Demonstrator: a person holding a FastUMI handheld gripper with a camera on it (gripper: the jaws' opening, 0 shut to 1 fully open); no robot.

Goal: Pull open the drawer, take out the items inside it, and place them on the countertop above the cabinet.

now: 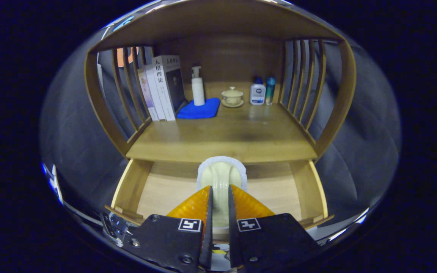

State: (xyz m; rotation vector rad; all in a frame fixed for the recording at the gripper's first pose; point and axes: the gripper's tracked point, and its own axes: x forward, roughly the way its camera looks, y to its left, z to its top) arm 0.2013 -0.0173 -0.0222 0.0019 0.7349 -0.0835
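Holding a cream brush [221, 178] by its handle, claw [220, 201] pinched narrow on it above the open drawer [165, 189], near the counter's [226, 140] front edge.

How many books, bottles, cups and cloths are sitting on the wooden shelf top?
Books: 3
Bottles: 3, a white pump bottle, a small white bottle, a teal bottle
Lidded cups: 1
Blue cloths: 1
Total: 8
The gripper holds a cream brush over the open drawer.

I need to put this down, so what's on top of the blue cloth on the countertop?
A white pump bottle stands on the blue cloth. The gripper is shut on a cream brush.
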